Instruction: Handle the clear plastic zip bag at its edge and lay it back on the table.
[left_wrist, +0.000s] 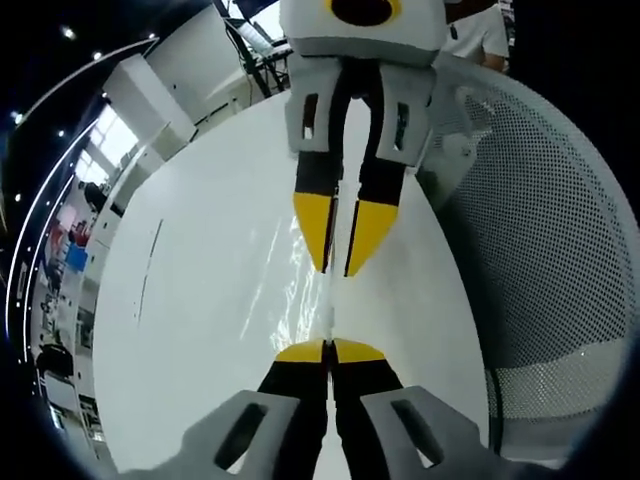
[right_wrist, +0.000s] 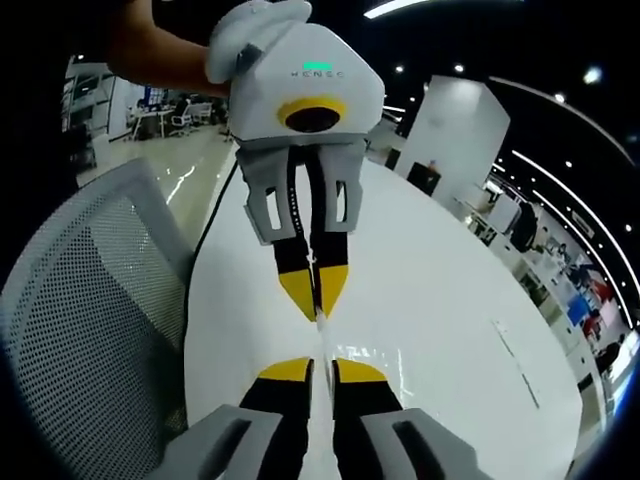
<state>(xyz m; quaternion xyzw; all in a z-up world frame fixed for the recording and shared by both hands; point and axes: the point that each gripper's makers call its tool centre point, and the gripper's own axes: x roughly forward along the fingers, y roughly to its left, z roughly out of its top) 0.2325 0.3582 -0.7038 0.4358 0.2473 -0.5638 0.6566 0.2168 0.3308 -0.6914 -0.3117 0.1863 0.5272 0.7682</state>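
While the left gripper view looks along its own black, yellow-tipped left gripper (left_wrist: 329, 352), those jaws are pinched tight on the edge of the clear plastic zip bag (left_wrist: 300, 270), which stretches glossy above the white table (left_wrist: 180, 300) to the right gripper (left_wrist: 342, 268) opposite, clamped on the far edge; a grey mesh chair (left_wrist: 545, 250) stands alongside. Over in the right gripper view, its jaws are clenched on the bag's thin edge, the other gripper gripping it opposite.
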